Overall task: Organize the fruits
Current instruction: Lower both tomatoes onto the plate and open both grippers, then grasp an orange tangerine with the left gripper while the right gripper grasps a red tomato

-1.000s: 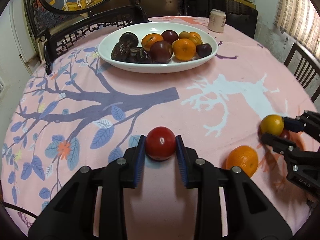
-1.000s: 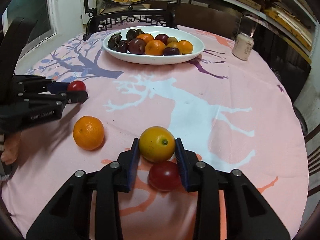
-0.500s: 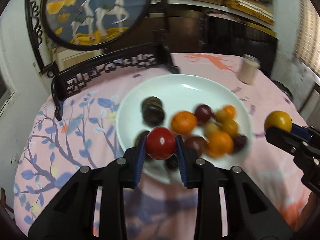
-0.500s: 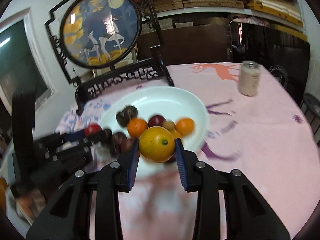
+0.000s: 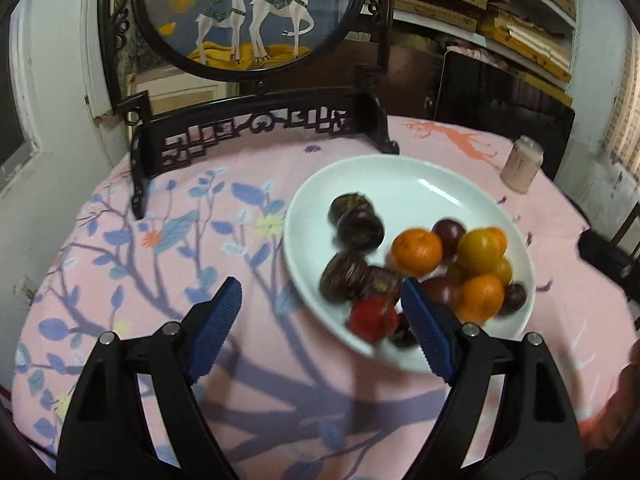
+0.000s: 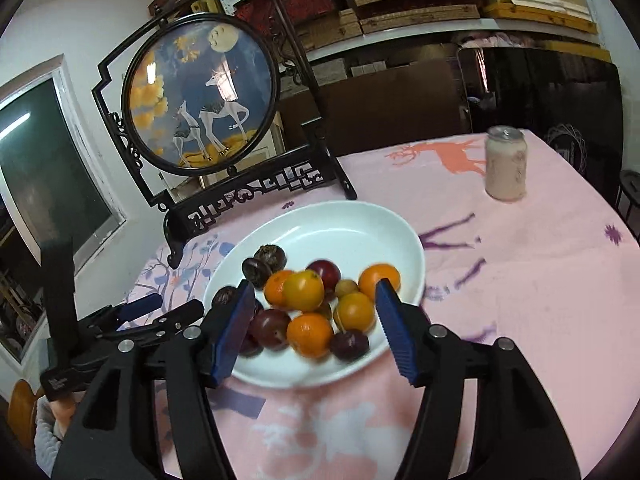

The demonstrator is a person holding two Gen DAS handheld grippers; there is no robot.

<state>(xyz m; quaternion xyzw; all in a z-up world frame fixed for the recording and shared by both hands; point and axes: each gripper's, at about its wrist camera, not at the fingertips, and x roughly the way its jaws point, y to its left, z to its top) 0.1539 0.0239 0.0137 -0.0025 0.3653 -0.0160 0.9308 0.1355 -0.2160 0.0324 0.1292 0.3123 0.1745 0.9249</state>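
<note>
The left tongs (image 5: 322, 324) hang over the near edge of the white plate (image 5: 400, 176) with their blue pads spreading apart and touching nothing. Just inside their right pad, a blurred red fruit (image 5: 373, 318) sits at the plate's near rim, apparently just let go and settling against the dark fruits (image 5: 354, 224) beside it. The right tongs (image 6: 316, 326) are likewise opening above the plate's near side, pads clear of everything. Between and beyond them in that view lies a yellow-orange fruit (image 6: 304, 290) atop the pile, seemingly freshly released there among the oranges (image 6: 310, 334) and the dark purple plums (image 6: 274, 328).

Both tongs point downward from above the plate, which suits dropping fruit onto the heap rather than sliding it in from the side. The plate holds the fruit crowded toward its near and right part, while its far side is bare. In the right wrist view the left tongs reach in from the left, close to the plate's left rim.

The plate rests on a table under a pink cloth (image 6: 520, 280) printed with branches and deer. Farther off, at the far right, stands a pale can (image 6: 505, 164). Behind the plate rises a dark carved stand holding a round deer picture (image 6: 200, 92).
</note>
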